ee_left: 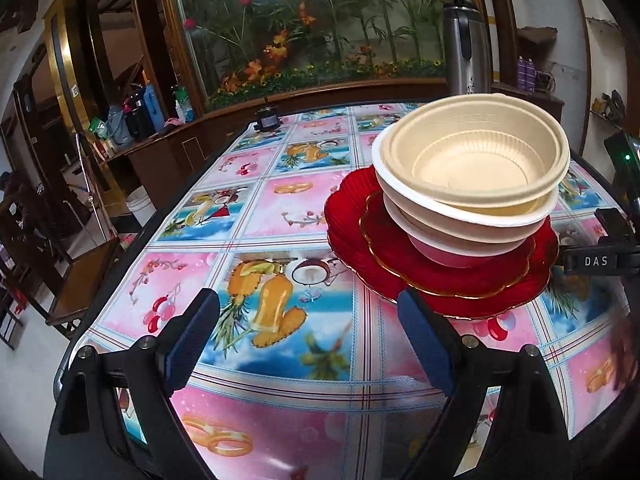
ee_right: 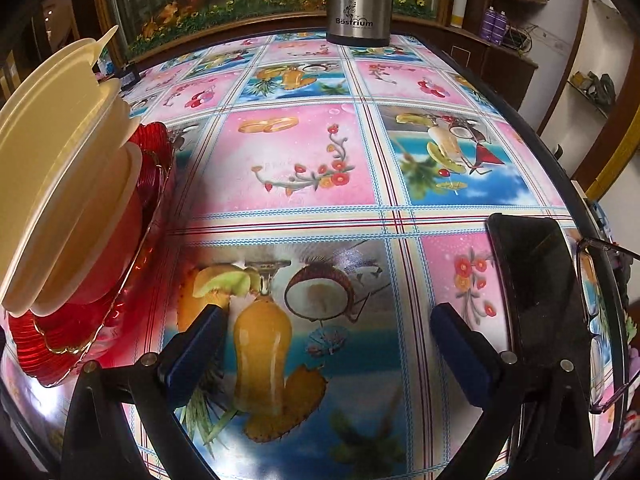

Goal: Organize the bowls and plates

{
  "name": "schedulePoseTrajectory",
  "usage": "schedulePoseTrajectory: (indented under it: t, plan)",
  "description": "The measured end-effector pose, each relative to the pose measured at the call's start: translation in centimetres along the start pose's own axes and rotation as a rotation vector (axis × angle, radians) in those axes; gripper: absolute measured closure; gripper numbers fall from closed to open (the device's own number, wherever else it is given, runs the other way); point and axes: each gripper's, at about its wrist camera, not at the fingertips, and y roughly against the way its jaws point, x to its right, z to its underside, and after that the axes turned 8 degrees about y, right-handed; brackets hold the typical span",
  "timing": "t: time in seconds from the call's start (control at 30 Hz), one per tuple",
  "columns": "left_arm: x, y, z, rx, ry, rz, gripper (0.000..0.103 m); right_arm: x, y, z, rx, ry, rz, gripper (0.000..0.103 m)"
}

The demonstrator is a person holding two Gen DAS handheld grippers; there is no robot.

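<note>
Hovering over the bench (ee_left: 280, 216) w/ nothing between their blue pads, the left tongs (ee_left: 308, 340) are spread wide & released; the right tongs (ee_right: 324, 344) likewise gape apart & carry nothing. Left view: just ahead & to the right of the left tongs stands the single stack, approx. at bench centre-right. From the bottom up: a large red plate (ee_left: 344, 216), a smaller gold-rimmed red plate (ee_left: 400, 252) nested on it, then a pink-based bowl (ee_left: 448, 254), a white bowl (ee_left: 460, 224) & a beige bowl (ee_left: 472, 160) seated one inside the other. The top bowls sit slightly askew, rims not level. Right view: same stack at far left, well clear of the right tongs, w/ the red plates' edge (ee_right: 156, 168) showing beneath the bowls (ee_right: 60, 184). Beyond: a steel thermos (ee_right: 358, 0) at the far bench edge; a black phone (ee_right: 540, 300) & spectacles (ee_right: 600, 320) at the right edge. Progress (judgement): no loose plate or bowl is visible elsewhere on the patterned cloth, so sorting appears essentially complete, i.e. plates under, bowls over, by size. Remaining, if anything: squaring the tilted upper bowls; a nudge there could tip them.
</note>
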Motion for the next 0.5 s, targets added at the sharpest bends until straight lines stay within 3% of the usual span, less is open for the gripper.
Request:
schedulePoseTrajectory:
  t: [0.5]
  plan:
    - [0.56,-0.03,0.02,0.006,-0.001,-0.005,0.012,-0.05,-0.01,-0.01,0.0,0.001,0.001,0.0]
